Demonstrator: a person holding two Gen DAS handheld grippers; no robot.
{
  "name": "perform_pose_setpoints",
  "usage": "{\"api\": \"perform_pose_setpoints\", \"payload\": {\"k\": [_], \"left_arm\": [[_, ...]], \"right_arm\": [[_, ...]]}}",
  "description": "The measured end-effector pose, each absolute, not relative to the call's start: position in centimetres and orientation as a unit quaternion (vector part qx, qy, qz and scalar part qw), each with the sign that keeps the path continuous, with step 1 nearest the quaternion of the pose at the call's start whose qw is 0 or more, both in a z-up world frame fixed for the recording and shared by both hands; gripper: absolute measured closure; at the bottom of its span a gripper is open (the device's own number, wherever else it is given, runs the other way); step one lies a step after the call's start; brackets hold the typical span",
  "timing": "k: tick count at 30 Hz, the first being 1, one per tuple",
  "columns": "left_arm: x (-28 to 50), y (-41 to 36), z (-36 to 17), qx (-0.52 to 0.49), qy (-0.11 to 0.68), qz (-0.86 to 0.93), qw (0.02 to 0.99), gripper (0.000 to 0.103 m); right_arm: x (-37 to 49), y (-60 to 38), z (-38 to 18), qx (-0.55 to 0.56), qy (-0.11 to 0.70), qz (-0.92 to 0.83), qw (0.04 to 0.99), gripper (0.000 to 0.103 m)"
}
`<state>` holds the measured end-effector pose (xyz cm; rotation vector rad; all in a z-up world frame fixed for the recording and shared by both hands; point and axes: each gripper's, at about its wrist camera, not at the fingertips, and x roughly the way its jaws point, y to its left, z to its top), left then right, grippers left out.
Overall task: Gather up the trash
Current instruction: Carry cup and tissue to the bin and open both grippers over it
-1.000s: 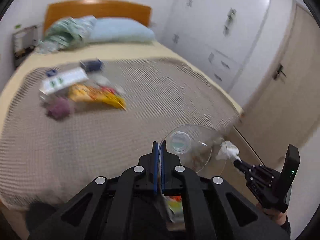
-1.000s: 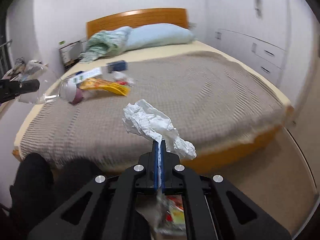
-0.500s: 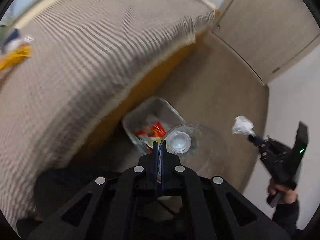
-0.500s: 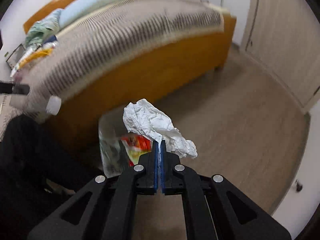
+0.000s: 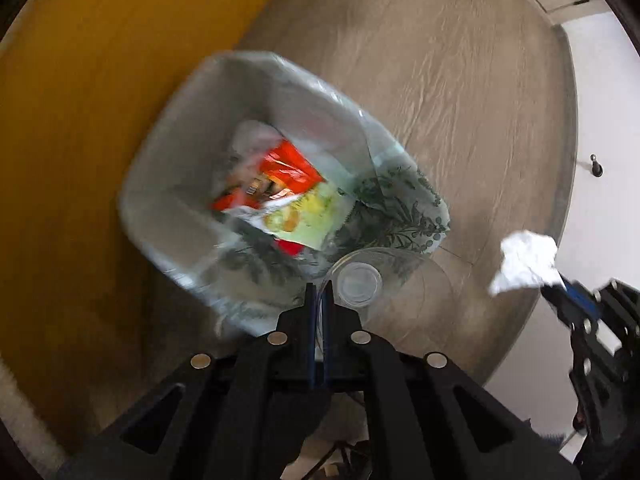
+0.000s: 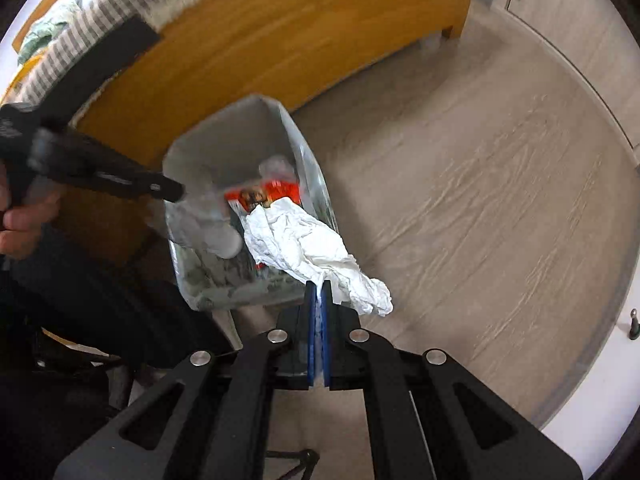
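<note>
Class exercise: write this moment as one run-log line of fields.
left gripper: jaws opening, clear plastic cup between them | right gripper: shut on crumpled tissue | both over lined trash bin

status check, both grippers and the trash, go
Left gripper opening, clear bottle between its jaws above bin. Right gripper shut on crumpled paper, near bin's rim. Nothing blocking the bin.
</note>
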<state>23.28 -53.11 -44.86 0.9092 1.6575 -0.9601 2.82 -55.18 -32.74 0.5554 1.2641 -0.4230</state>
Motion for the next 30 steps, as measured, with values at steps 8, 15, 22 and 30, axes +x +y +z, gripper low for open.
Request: {"api": "perform_pose_setpoints", "payload": {"k": [8, 15, 22, 30], "left_arm": [[24.6, -50.9, -46.5, 0.337, 0.708, -0.367, 0.501, 0.046], [28.3, -47.9, -37.8, 0.299, 0.657, -0.383, 0.576, 0.035], [30.7, -44.9, -33.1, 0.206, 0.666, -0.363, 0.618, 0.034], [29.9, -43.8, -31.2, 0.203, 0.653, -0.366, 0.632, 0.034]], "right_arm": [[5.1, -55.3, -35.4, 0.249, 0.604, -0.163, 0.739, 0.100], [8.7, -54.1, -38.6, 0.246, 0.620, -0.131, 0.734, 0.100], [12.0, -54.2, -43.8, 0.279, 0.634, -0.139, 0.707, 0.056], [11.2, -56.0, -42.7, 0.266, 0.638, -0.175, 0.702, 0.029]]}}
